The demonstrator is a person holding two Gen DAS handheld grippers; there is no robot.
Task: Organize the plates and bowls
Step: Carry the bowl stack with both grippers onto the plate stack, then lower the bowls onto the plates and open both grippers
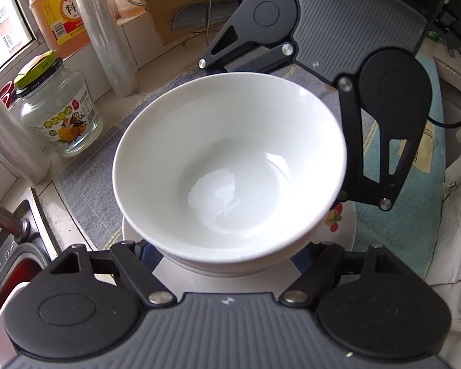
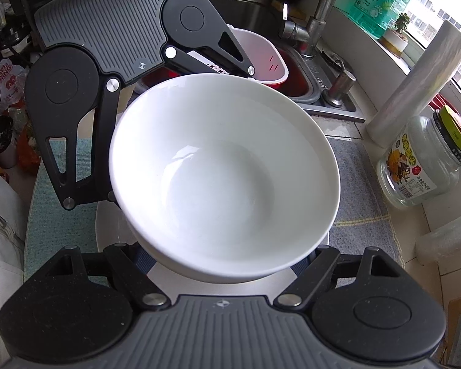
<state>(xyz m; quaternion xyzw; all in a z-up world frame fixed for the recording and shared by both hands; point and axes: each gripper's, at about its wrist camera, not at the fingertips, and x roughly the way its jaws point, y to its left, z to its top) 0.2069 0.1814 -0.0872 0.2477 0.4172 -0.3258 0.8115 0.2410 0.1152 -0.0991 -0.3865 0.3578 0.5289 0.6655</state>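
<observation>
The orange bottle (image 1: 60,15) by the window carries a yellow label with the large character 料. The glass jar (image 1: 61,113) has a label with green Chinese characters (too small to read surely) and a barcode. In the right wrist view, the green bottle (image 2: 375,0) shows the brand 白猫.

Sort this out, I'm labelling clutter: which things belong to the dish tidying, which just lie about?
Job: white ceramic bowl; flat white fruit-patterned plate.
Lying about: clear glass jar with green lid; clear plastic-wrap roll; orange plastic bottle.
</observation>
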